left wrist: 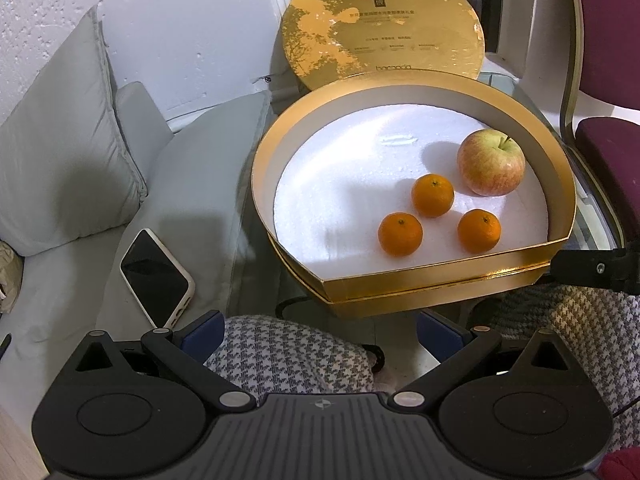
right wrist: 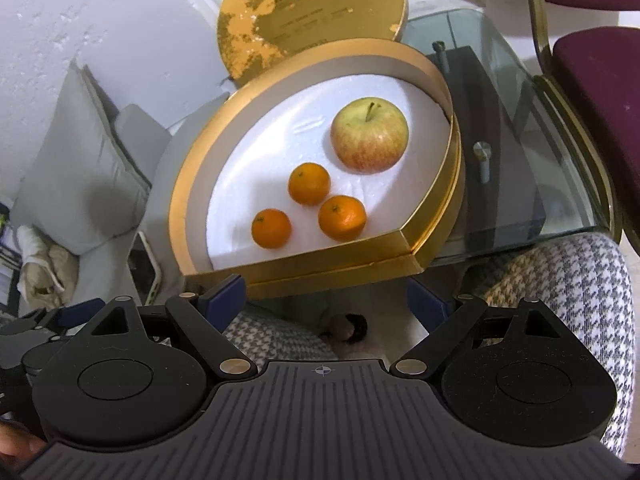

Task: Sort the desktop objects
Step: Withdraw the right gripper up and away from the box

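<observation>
Both claws are hanging spread and empty below the box's near wall, the left claw [left wrist: 320,330] and right claw [right wrist: 326,294] over houndstooth knees [left wrist: 288,356]. In the box [left wrist: 420,280], three tangerines are sitting at six o'clock of the apple [left wrist: 491,162]; I'd approach the nearest tangerine [right wrist: 271,228] from above, clearing the wall. The box is resting on a glass table [right wrist: 516,128]; its lid [left wrist: 382,20] is leaning at twelve, cushions [left wrist: 64,152] at nine, a phone [left wrist: 157,278] at eight, a chair [right wrist: 596,80] at two.

A glass table [right wrist: 516,128] carries 1 gold box [right wrist: 320,256].
</observation>
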A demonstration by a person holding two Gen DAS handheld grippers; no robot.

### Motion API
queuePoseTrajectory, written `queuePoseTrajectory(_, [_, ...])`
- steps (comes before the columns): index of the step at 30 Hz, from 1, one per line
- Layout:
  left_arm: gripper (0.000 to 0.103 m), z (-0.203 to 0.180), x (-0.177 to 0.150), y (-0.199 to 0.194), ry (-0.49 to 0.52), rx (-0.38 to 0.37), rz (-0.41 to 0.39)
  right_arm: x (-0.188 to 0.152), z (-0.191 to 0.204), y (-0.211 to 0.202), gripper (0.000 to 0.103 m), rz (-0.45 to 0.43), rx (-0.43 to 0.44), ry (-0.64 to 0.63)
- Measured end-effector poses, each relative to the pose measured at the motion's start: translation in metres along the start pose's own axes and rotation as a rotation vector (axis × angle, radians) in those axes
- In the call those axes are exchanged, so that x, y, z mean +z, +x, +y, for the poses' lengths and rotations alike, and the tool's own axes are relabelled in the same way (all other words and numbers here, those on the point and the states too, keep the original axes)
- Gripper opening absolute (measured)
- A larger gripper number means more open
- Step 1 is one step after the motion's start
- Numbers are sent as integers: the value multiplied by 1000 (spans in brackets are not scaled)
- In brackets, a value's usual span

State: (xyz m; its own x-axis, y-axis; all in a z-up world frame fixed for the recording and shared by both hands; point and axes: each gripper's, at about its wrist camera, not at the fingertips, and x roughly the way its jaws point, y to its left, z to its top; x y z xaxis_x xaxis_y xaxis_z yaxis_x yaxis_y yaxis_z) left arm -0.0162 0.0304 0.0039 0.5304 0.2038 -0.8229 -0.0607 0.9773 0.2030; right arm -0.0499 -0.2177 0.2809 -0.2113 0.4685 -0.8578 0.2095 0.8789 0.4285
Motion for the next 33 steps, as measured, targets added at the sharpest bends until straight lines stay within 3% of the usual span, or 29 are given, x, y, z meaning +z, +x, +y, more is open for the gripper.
queuePoseTrajectory(10, [102, 11, 5, -4, -23, 11, -3, 11, -1, -8, 91, -34, 5, 8])
queuePoseTrajectory(23, [102, 16, 11, 18, -32, -1, 55, 26, -11, -8, 92, -42, -40, 14])
queuePoseTrajectory(33, [102, 58, 64, -6, -102, 31, -54, 90, 7, -51, 92, -172, -64, -56])
